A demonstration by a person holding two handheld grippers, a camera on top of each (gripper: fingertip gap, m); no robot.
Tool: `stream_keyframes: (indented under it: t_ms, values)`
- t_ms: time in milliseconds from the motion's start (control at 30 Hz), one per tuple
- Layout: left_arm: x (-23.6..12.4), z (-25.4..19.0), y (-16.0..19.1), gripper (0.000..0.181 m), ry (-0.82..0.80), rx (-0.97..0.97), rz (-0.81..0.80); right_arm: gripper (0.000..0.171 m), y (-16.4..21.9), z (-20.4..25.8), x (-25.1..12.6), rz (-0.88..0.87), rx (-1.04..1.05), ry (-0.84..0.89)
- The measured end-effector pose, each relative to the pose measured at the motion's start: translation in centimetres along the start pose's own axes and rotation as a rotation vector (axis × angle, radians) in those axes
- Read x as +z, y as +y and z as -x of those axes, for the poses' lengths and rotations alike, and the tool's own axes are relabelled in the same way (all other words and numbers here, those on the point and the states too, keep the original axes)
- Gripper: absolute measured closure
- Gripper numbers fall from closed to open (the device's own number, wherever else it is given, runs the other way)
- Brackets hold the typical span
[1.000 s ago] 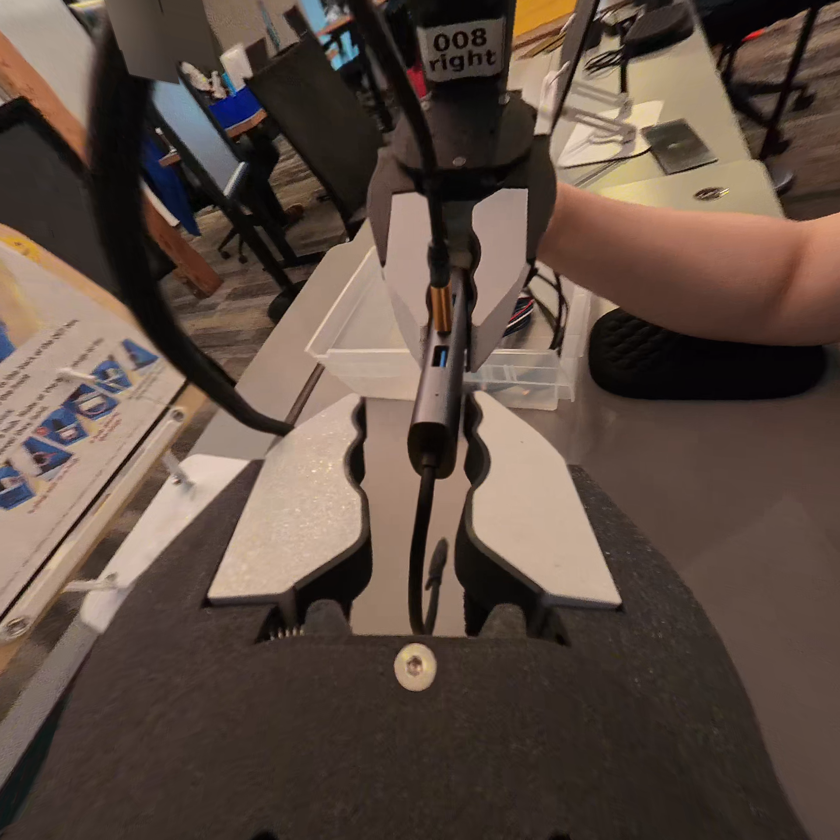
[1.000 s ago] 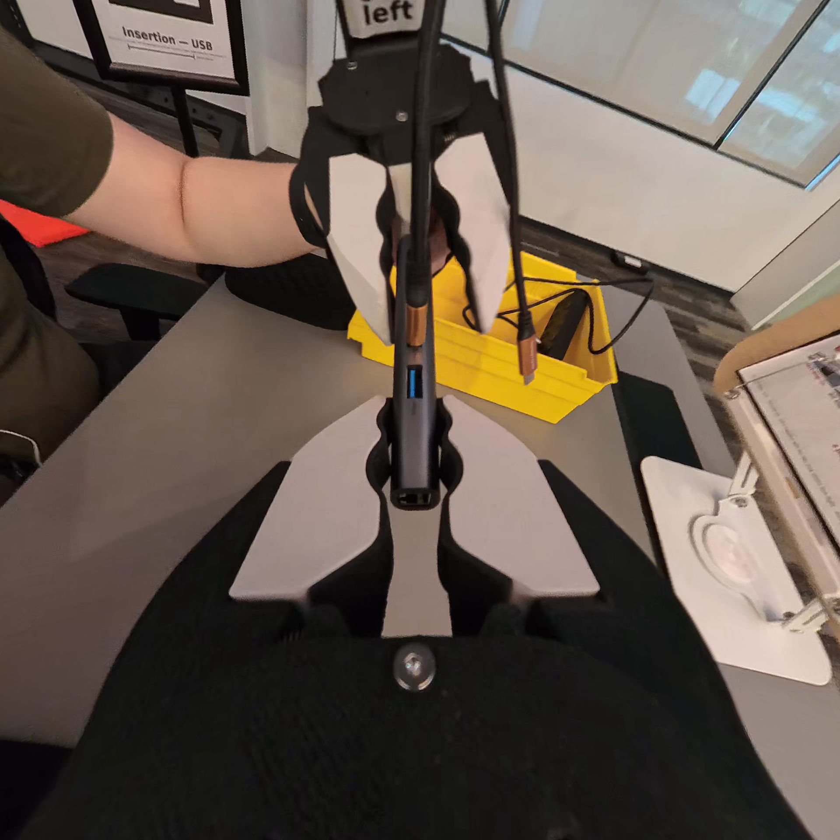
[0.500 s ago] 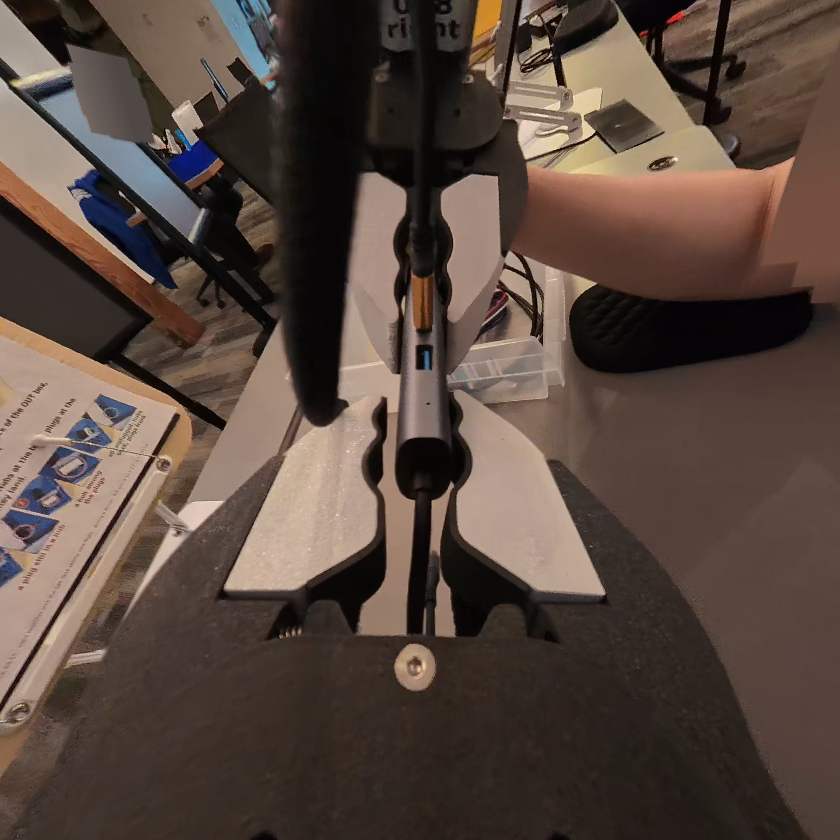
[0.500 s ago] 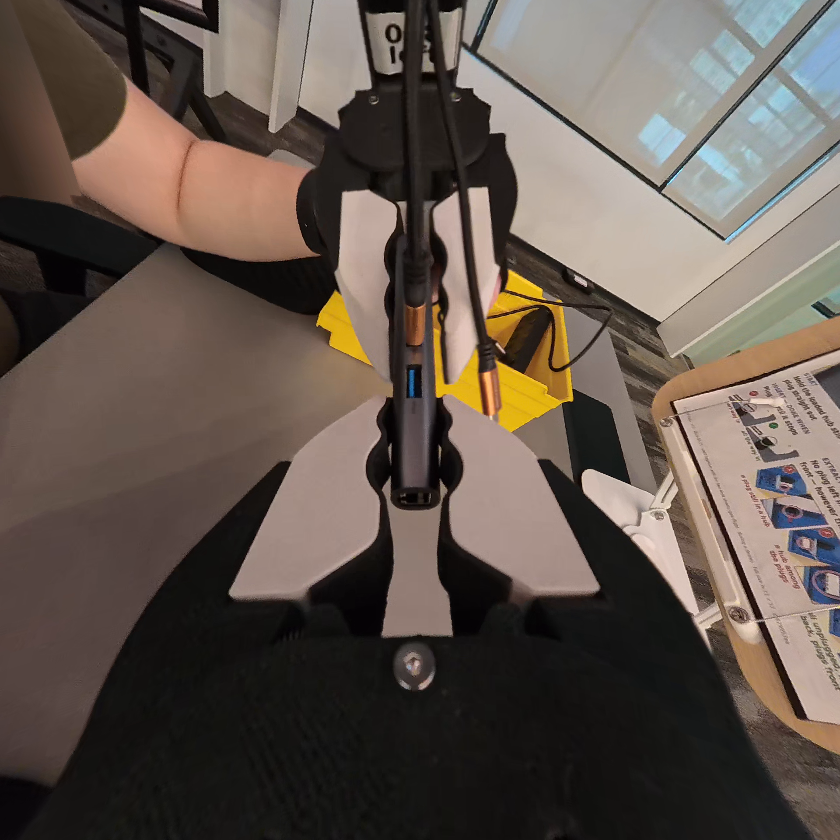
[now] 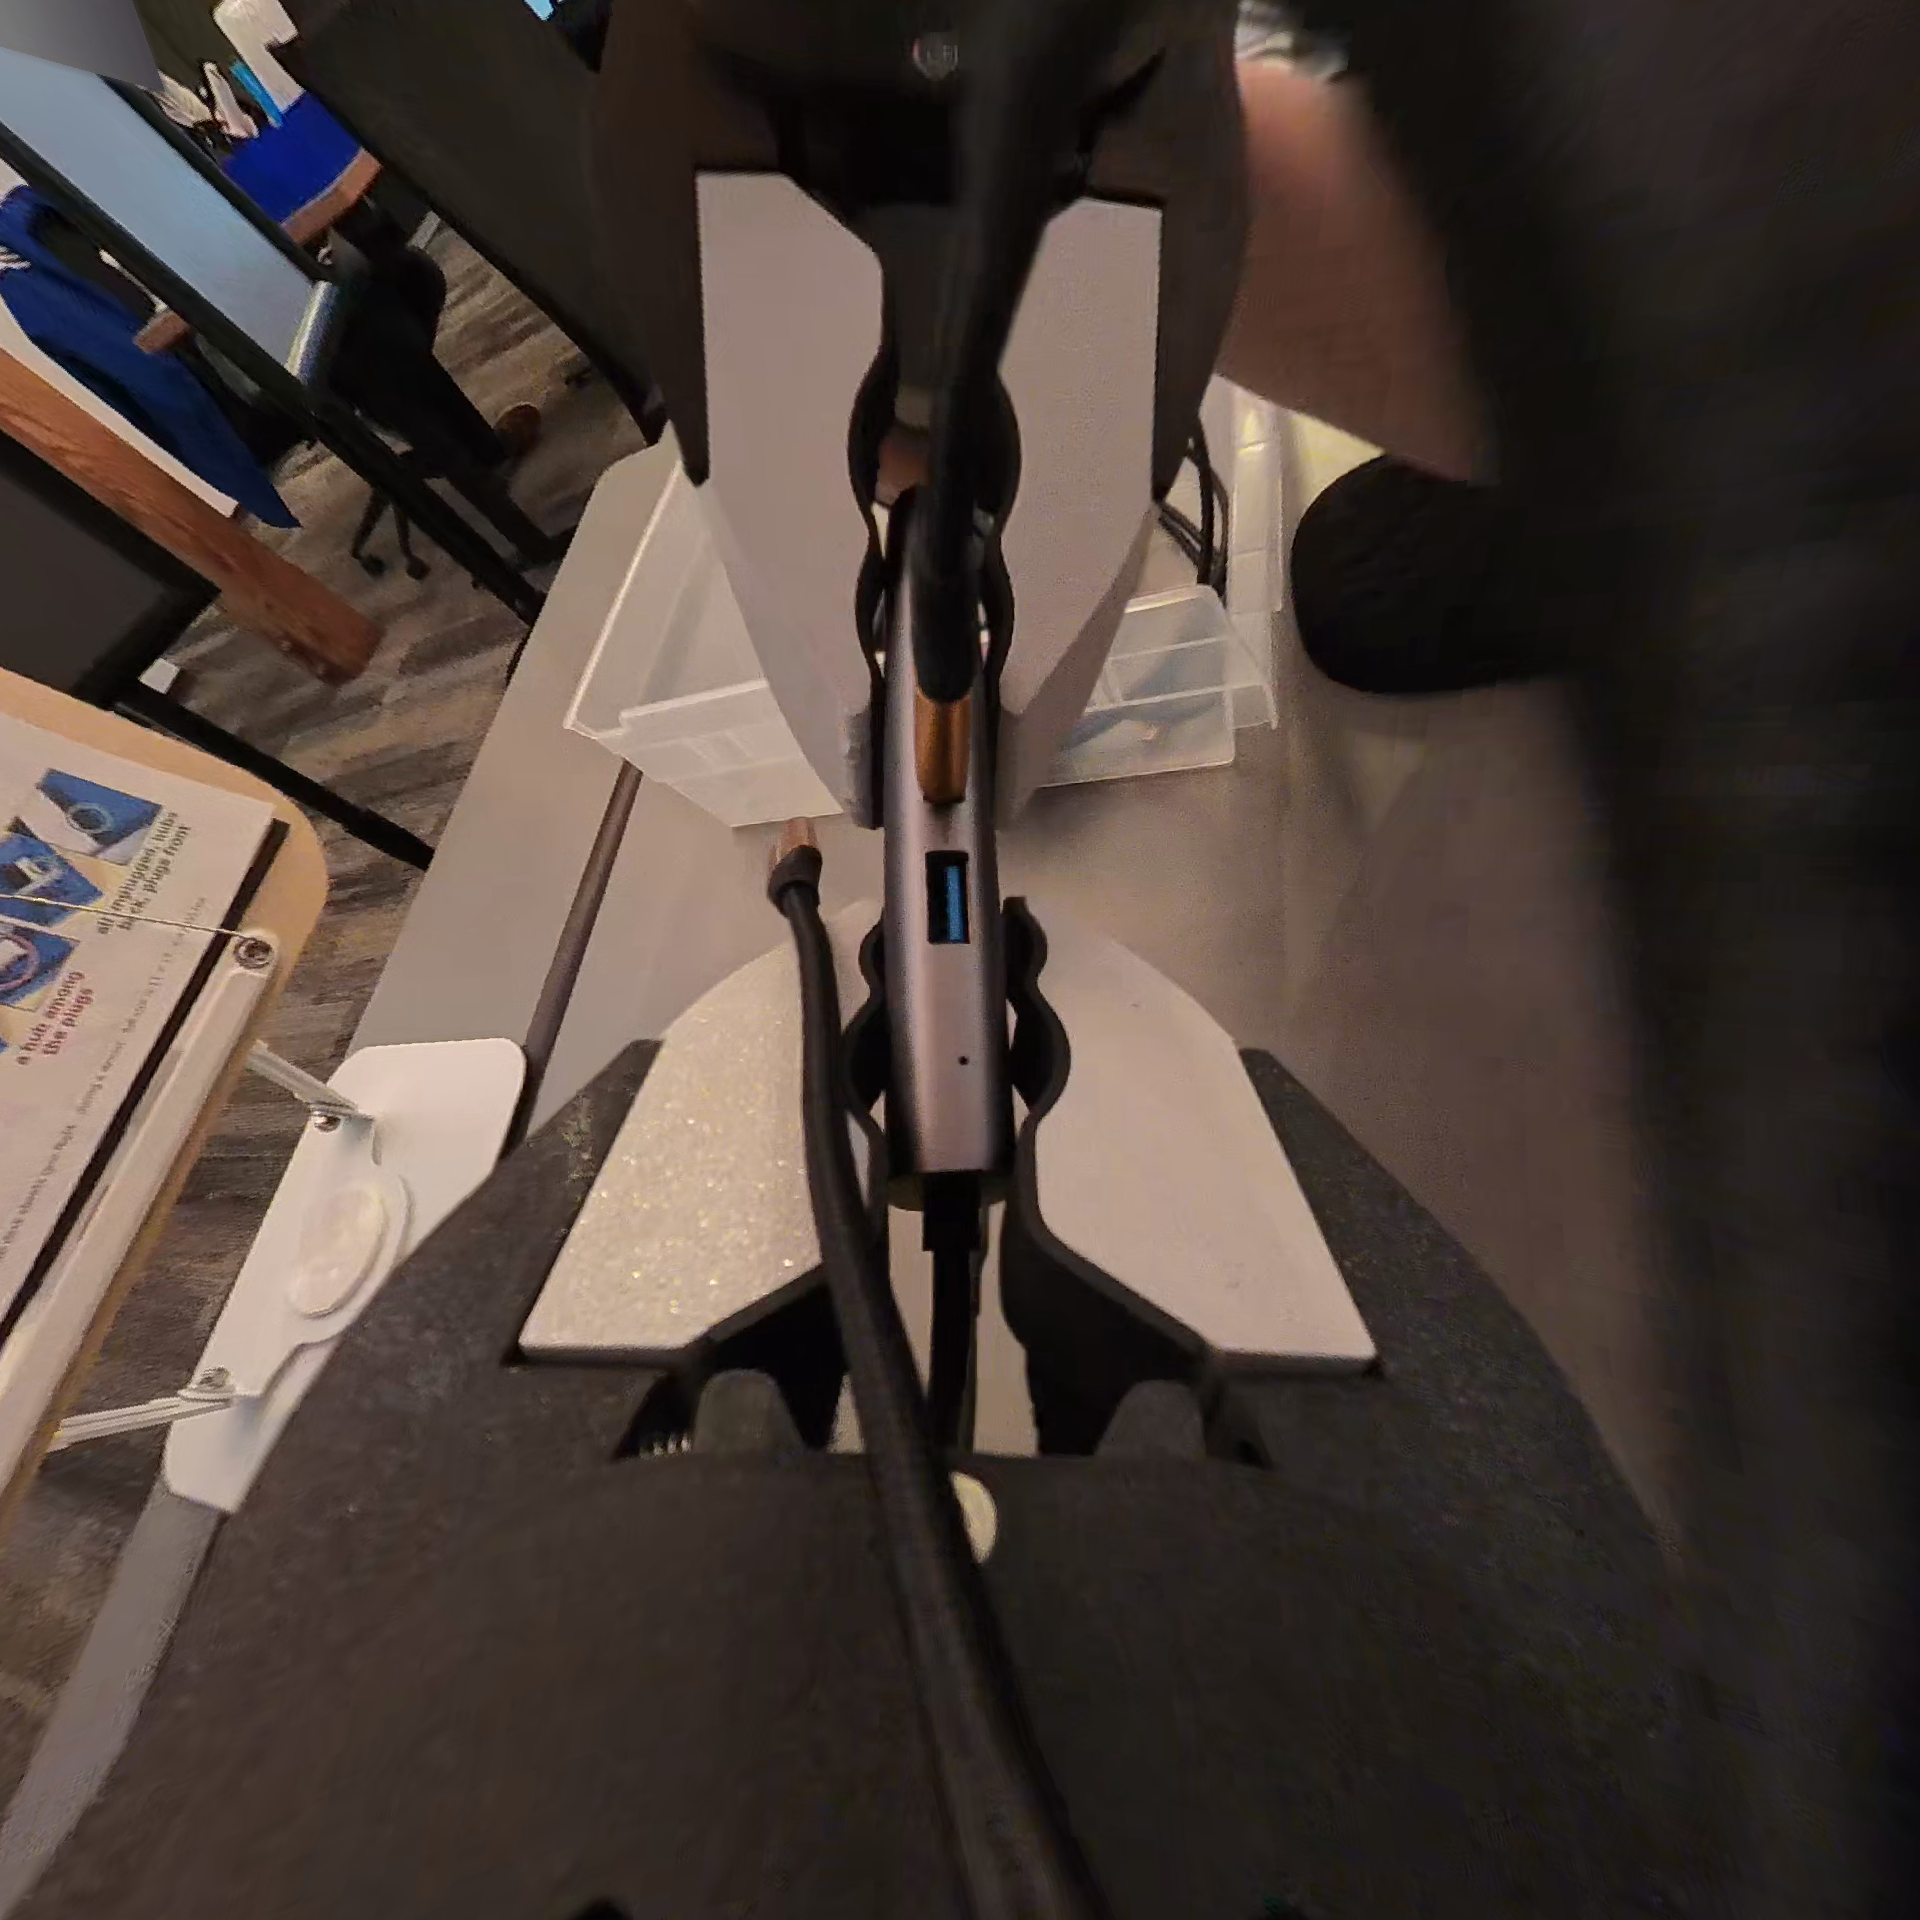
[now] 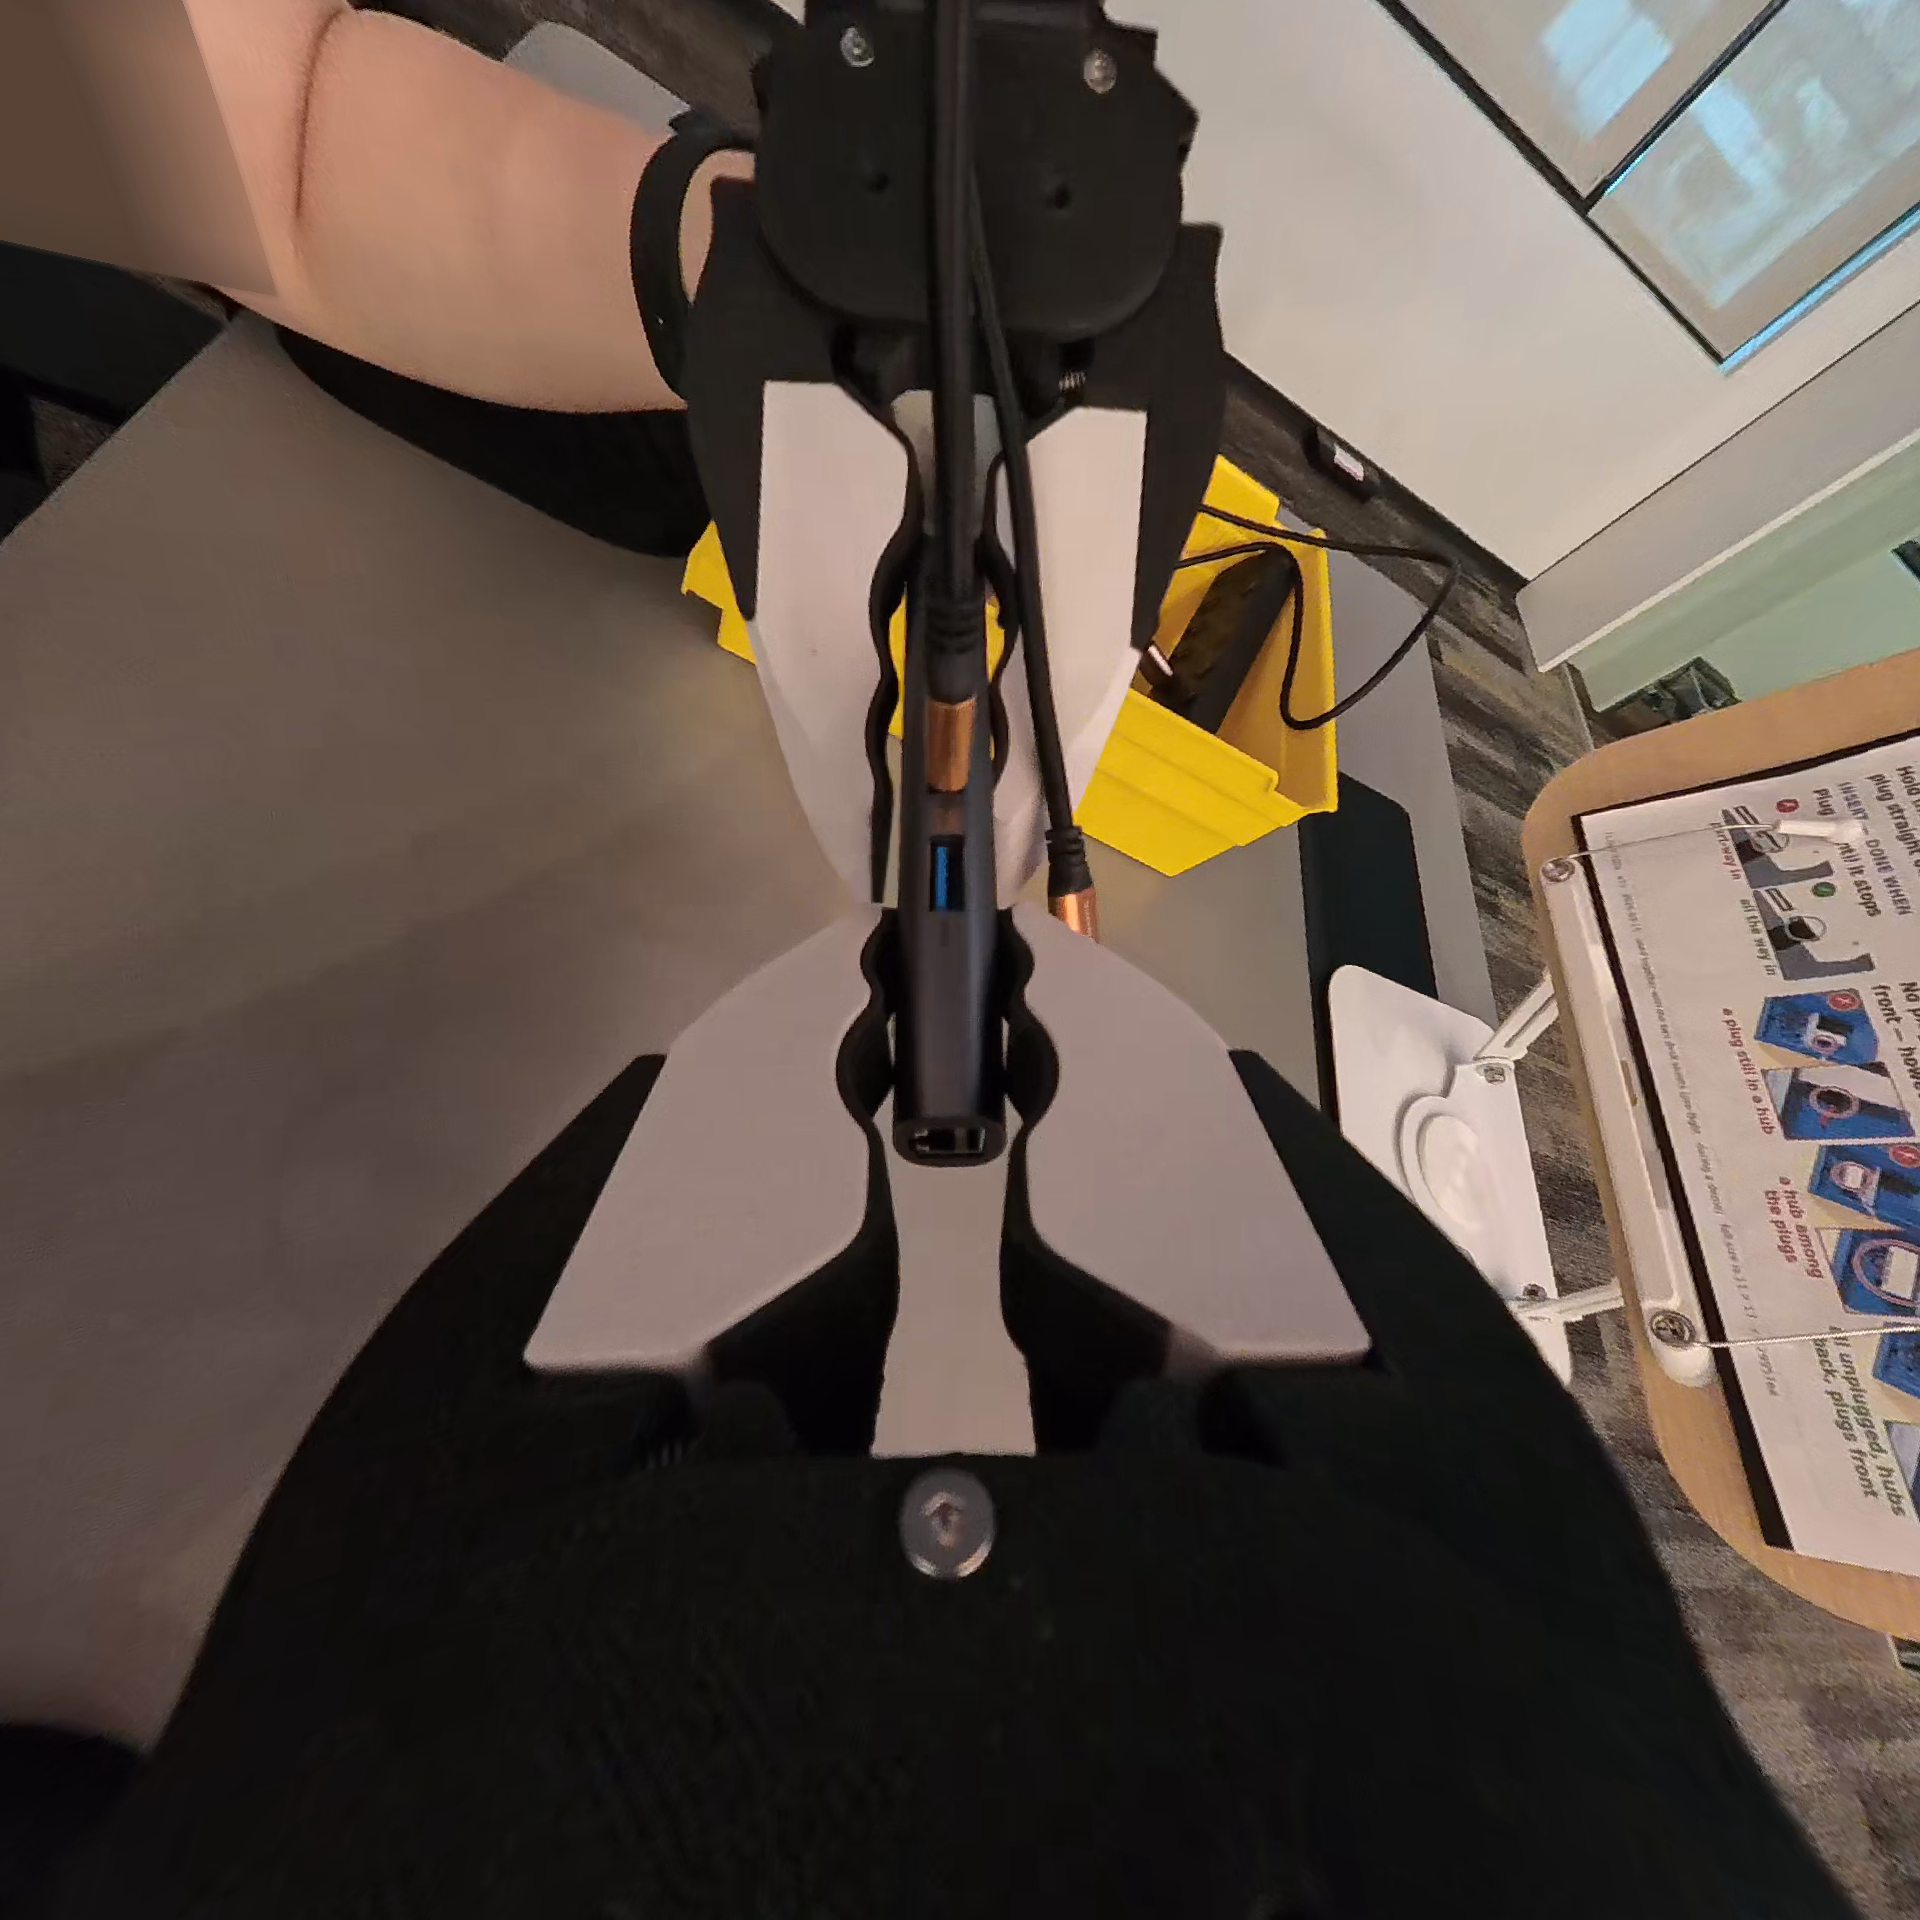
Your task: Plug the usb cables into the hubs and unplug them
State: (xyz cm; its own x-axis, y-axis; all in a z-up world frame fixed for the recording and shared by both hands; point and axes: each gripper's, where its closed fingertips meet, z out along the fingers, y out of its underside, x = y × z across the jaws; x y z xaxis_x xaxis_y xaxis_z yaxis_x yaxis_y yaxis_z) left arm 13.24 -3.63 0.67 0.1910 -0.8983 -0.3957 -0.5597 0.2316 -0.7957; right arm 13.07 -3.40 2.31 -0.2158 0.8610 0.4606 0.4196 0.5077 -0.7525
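Left wrist view, near to far. The left gripper (image 5: 945, 1049), with a coarse black felt-like body and pale, faintly glittering flat finger plates with scalloped inner edges, pinches the near end of the hub (image 5: 943, 997), a slim grey metal bar with rounded edges held above the smooth grey table (image 5: 1403, 935). A blue port sits on the hub's upper face, beside a tiny pinhole. A black lead leaves the hub's near end and is hidden behind the gripper body. A braided black cable (image 5: 831, 1143) drapes over the left finger plate, its copper-collared plug (image 5: 795, 847) hanging free just left of the hub. Farther on, the right gripper (image 5: 935, 644) closes on the hub's far end, where a second copper-collared plug (image 5: 943, 743) sits in the hub; how deep it is seated cannot be told. Behind stands a clear plastic bin (image 5: 665, 707), partly hidden. The right of the frame is a dark blur.

Right wrist view. The right gripper (image 6: 940, 1049) clamps the hub (image 6: 948, 1029), whose near end shows an open oblong port. Beyond, a yellow plastic bin (image 6: 1195, 790) stands on the table, and an instruction sheet (image 6: 1766, 1091) on a wooden board is cut off at right.
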Motion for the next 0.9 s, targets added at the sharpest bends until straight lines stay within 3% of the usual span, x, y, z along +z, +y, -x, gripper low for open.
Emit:
stream_keyframes:
  t_ms: [900]
  values:
    - [0.18, 0.80, -0.33, 0.164, -0.036, -0.019, -0.073, 0.154, 0.01, -0.37, -0.03, -0.037, 0.020, 0.010]
